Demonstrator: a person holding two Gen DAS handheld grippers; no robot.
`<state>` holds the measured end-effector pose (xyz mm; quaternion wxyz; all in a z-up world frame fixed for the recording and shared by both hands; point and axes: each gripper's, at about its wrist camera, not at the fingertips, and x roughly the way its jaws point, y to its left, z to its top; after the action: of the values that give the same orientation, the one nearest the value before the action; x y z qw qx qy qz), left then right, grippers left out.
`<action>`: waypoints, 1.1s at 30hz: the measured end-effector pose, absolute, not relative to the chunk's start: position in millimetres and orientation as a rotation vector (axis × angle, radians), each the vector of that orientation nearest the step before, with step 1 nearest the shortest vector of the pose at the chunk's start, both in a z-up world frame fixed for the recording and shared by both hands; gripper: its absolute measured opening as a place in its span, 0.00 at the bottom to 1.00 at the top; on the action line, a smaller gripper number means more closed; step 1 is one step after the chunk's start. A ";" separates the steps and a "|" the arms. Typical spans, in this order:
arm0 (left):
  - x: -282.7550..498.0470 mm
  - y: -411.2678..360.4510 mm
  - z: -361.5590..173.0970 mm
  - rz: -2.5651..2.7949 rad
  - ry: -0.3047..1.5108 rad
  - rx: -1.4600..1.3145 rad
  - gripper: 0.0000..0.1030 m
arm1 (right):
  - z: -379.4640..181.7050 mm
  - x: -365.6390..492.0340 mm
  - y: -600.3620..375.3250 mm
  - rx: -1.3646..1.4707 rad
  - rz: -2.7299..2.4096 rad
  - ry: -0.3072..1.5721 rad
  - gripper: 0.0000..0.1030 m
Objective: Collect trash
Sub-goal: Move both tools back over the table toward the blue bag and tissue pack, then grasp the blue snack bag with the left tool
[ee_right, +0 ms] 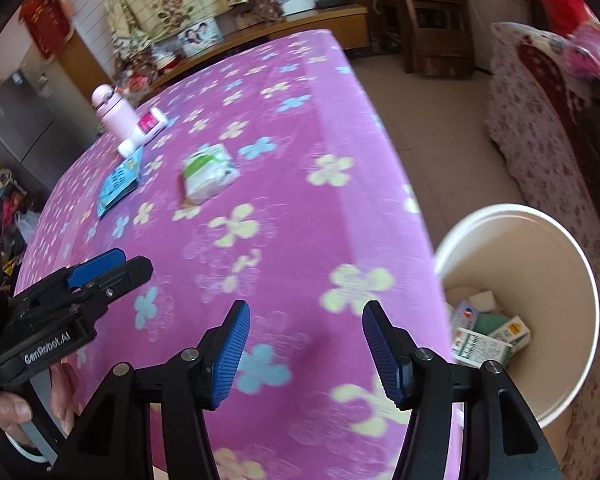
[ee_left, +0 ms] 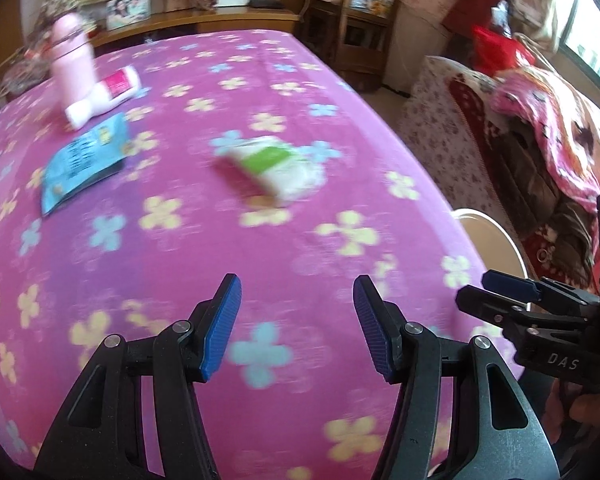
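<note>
Only the right wrist view looks into the white bin (ee_right: 572,264), which stands on the floor beside the table and holds small cartons (ee_right: 484,340). The left gripper (ee_left: 297,322) and the right gripper (ee_right: 306,350) are both spread wide and hold nothing. On the pink flowered cloth (ee_left: 300,68) lie a green-white packet (ee_left: 274,166), a blue packet (ee_left: 84,160), a tube (ee_left: 104,96) and a pink bottle (ee_left: 74,60). A sofa (ee_left: 540,140) stands at the right.
</note>
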<state>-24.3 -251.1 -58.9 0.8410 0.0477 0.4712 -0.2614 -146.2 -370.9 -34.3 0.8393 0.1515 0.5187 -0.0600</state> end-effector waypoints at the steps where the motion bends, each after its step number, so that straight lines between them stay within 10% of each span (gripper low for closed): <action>1: -20.6 -242.9 -59.1 -0.541 0.998 0.094 0.56 | -35.2 -143.3 -366.5 0.317 -0.121 1.100 0.55; 33: 178.9 -89.4 -88.6 -0.190 1.055 -0.086 0.60 | -39.3 -47.7 -327.4 0.316 -0.007 1.084 0.66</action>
<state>178.9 -89.4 -88.6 0.8589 -0.0408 0.5023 -0.0906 -47.7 -327.4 -39.3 0.8448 0.1497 0.5136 -0.0034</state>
